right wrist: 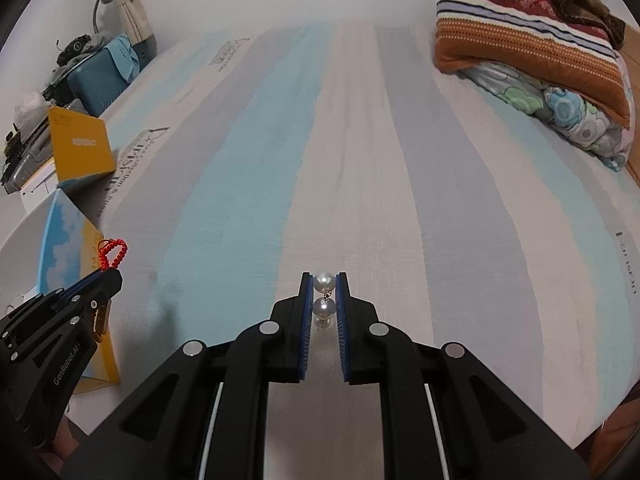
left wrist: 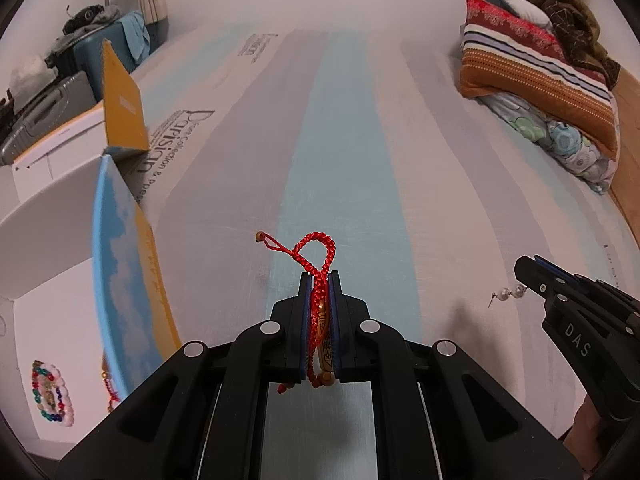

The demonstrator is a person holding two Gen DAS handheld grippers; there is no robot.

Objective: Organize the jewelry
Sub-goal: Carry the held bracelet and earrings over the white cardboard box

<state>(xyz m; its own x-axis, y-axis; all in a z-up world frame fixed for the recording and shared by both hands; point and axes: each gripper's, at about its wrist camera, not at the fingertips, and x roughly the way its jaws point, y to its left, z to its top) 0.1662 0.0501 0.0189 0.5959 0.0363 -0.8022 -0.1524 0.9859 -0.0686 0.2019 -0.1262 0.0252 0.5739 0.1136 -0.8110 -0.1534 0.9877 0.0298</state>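
Observation:
My left gripper (left wrist: 320, 280) is shut on a red braided cord bracelet (left wrist: 316, 264) with a gold charm; its loop sticks out past the fingertips, above the striped bed. In the right wrist view the same left gripper (right wrist: 110, 274) shows at the left with the red bracelet (right wrist: 113, 254). My right gripper (right wrist: 324, 278) is shut on a pearl drop earring (right wrist: 324, 296), two pearls between the blue pads. The left wrist view shows the right gripper (left wrist: 528, 262) at the right edge with the pearl earring (left wrist: 510, 292) hanging from it. An open white box (left wrist: 52, 320) at the left holds a coloured bead bracelet (left wrist: 52, 394).
The box's blue and yellow lid (left wrist: 128, 264) stands up between the box and the bed. A striped mattress cover (right wrist: 360, 160) spreads ahead. Folded blankets and pillows (right wrist: 532, 52) lie at the far right. Suitcases and clutter (left wrist: 72, 64) stand at the far left.

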